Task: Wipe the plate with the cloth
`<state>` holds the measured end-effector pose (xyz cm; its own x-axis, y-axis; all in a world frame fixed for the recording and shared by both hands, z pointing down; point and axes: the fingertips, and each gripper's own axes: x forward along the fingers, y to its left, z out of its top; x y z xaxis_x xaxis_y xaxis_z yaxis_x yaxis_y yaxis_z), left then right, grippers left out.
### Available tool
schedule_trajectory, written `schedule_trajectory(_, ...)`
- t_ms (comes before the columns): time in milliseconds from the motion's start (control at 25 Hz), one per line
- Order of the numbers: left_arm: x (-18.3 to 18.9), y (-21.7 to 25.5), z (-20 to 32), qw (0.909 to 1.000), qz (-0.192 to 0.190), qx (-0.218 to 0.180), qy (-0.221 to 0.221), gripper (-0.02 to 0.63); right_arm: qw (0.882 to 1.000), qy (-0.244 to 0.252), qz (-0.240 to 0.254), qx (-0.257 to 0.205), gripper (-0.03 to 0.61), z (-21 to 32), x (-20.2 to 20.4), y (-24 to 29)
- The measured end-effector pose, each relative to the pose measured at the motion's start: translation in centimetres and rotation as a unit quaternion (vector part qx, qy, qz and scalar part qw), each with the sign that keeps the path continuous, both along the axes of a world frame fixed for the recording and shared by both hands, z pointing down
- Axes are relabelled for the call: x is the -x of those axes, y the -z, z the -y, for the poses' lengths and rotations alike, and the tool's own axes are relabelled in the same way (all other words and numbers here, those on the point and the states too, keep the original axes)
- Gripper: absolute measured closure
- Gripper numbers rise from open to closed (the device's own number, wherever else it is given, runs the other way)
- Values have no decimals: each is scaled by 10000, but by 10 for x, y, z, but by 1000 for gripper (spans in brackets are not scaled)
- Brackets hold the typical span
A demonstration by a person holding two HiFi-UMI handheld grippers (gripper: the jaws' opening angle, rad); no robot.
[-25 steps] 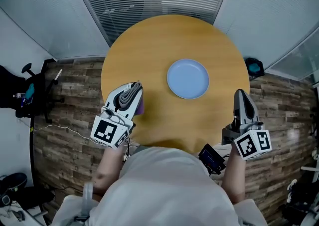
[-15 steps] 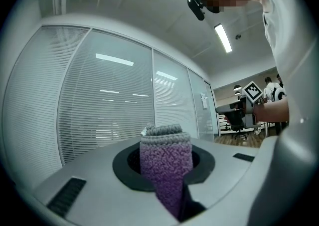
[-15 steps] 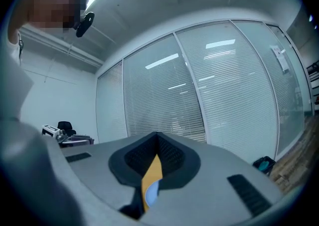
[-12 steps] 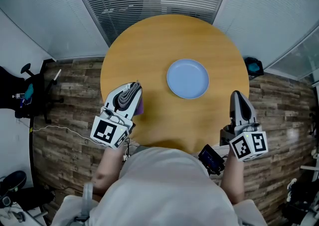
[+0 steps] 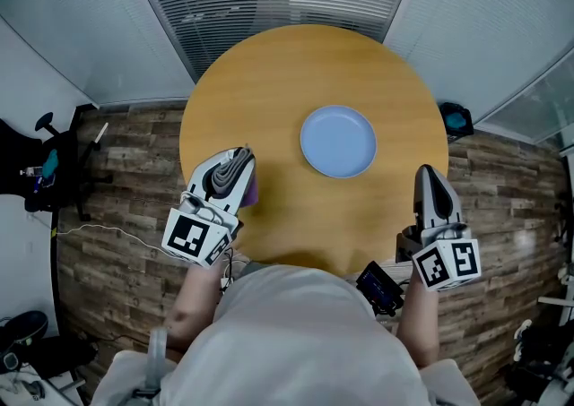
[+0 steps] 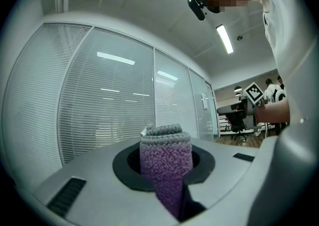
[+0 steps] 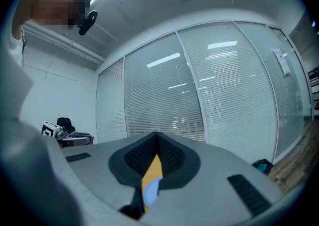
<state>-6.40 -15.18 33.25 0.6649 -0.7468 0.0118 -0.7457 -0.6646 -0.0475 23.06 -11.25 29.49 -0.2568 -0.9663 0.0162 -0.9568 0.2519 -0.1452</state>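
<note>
So the wiping hasn't started yet as far as I can tell. The left claw (image 5: pixel 240 159) sits at the lower left edge of the round tabletop (image 5: pixel 269 73), clamped tight on a folded wad of purple-and-grey cloth (image 6: pixel 167 155), which bulges up out of the top of the jaws in the left gripper view. The light blue plate (image 5: pixel 338 142) lies flat a bit right of the middle of the tabletop, well apart from both claws, nothing on it that I can make out. The right claw (image 5: pixel 430 173) is down at the lower right edge, closed with nothing in it; you just see a sliver of tabletop and plate through the slit. What worries me: nothing is steadying that plate. If the cloth gets pushed across it with the right claw parked over there, I'd guess the plate simply skates over the smooth wood, maybe toward the far edge. Also the cloth is bunched up rather than spread, so a low approach could put the hard jaw tips on the plate instead of fabric. And a sideways drag might tug the wad loose from the grip.
</note>
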Motion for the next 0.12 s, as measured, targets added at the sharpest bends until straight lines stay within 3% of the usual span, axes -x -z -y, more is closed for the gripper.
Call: schedule_trajectory(120, 0, -1, 3, 10000, -7, 15, -5, 532, 10000, 25, -58, 8, 560, 3, 1, 0)
